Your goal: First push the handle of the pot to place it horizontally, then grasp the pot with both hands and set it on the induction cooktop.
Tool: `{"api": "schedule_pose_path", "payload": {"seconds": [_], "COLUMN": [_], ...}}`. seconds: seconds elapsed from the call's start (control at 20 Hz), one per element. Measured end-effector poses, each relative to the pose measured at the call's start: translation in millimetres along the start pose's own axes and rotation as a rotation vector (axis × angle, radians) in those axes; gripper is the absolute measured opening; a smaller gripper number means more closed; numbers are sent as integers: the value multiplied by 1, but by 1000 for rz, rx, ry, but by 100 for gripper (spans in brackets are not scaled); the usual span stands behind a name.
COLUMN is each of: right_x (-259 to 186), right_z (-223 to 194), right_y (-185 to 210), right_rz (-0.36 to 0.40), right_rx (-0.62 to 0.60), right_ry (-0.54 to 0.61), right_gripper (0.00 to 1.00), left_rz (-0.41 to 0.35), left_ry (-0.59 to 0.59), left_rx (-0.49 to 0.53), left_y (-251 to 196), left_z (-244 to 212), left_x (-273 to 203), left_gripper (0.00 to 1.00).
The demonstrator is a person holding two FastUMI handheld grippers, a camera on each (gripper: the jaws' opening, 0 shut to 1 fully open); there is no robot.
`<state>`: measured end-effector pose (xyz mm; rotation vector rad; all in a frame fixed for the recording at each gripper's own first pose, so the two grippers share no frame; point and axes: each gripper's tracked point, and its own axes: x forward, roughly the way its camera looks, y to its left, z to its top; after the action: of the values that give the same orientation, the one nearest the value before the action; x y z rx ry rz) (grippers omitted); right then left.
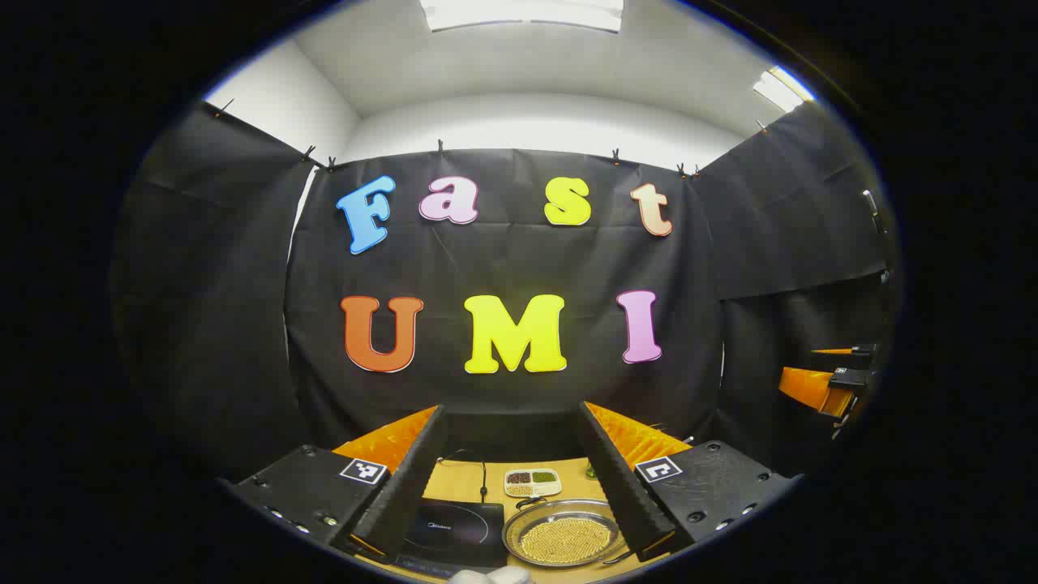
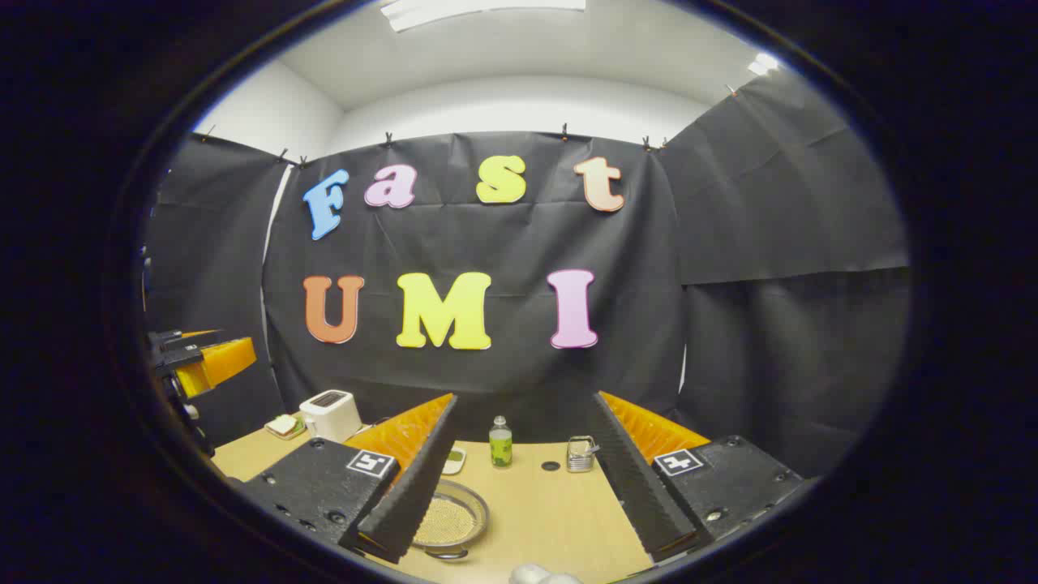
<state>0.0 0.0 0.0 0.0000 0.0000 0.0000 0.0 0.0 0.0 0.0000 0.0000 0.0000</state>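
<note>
The pot (image 1: 564, 537) is a shallow round metal pan filled with small yellow beads, on the wooden table (image 2: 559, 519). Just left of it lies the black induction cooktop (image 1: 456, 527). My left gripper (image 1: 513, 408) hangs open above and short of both, and they show between its fingers. In the right gripper view the pot (image 2: 454, 519) is low on the left, partly hidden by one finger, with a thin handle loop (image 2: 448, 554) at its near rim. My right gripper (image 2: 525, 397) is open and holds nothing. Each gripper also shows at the other view's edge (image 1: 815, 369) (image 2: 207, 347).
A small divided dish of grains (image 1: 533, 482) sits behind the pot. Farther back on the table stand a small green bottle (image 2: 500, 442), a metal wire object (image 2: 580, 454), a white toaster (image 2: 328, 414) and a plate with a sandwich (image 2: 284, 426).
</note>
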Motion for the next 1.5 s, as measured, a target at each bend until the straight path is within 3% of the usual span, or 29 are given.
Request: {"api": "schedule_pose_path", "payload": {"seconds": [0.9,0.95,1.05,1.1,1.15,1.2,1.25,1.3,1.4,1.5], "right_x": [-1,-1,-3,-4,-5,-6,-7,-9,-11,-9], "right_z": [4,4,-1,-2,-3,-5,-8,-14,-21,-34], "right_y": [4,5,11,16,19,22,26,30,36,46], "right_rz": [-12,-8,12,30,42,63,73,93,136,165], "right_rx": [-4,-3,-11,-15,-16,-15,-11,-9,0,-16], "right_ry": [-1,-2,17,23,29,41,55,76,112,139], "right_gripper": [96,100,89,75,70,50,39,17,4,4], "left_rz": [6,5,6,6,7,5,4,6,13,20], "left_ry": [-7,-11,-13,-13,-14,-10,-5,-1,6,6], "left_rx": [5,3,1,3,4,4,2,2,2,1], "left_y": [9,10,12,13,13,13,13,13,16,19], "left_z": [-2,0,-1,-1,-1,-2,-4,-7,-9,-10], "left_x": [3,2,1,-1,-3,-3,-4,-5,-7,-9], "left_gripper": [95,95,95,95,95,95,95,95,95,95]}}
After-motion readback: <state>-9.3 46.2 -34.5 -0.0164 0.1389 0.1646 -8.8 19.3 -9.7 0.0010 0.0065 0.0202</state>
